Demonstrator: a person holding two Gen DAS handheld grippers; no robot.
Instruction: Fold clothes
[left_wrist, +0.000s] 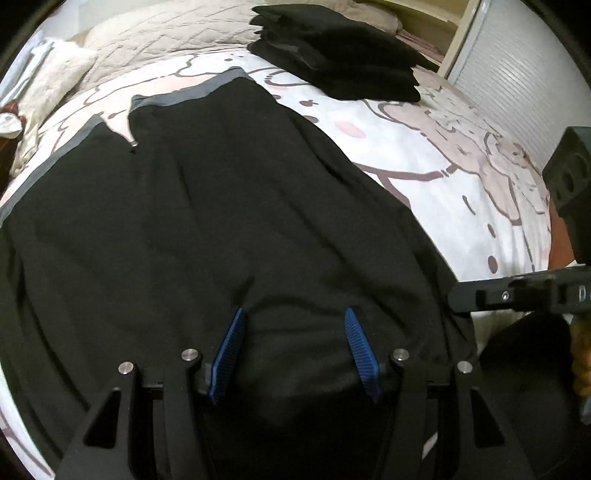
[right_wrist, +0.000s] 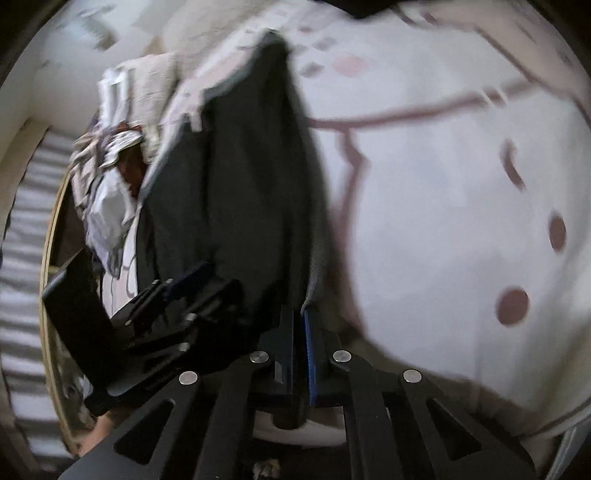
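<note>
1. Two claws work the near hem of one black garment (left_wrist: 229, 206) spread flat on the bed (left_wrist: 461, 177).
2. From my left claw (left_wrist: 293, 354) the garment runs away toward 12 o'clock, long axis straight ahead, its grey-trimmed far edge at about 11.
3. Left claw is released, blue pads apart over the cloth and pinching nothing that I can see.
4. Right claw (right_wrist: 301, 332) is clenched; the garment's near corner seems caught between its pads, though blur keeps me cautious.
5. I judge the right claw nearer to lifting; the left needs to close on the hem first.
6. Dark, thin, softly creased fabric; a folded black stack (left_wrist: 332, 55) sits at 1 o'clock.
</note>
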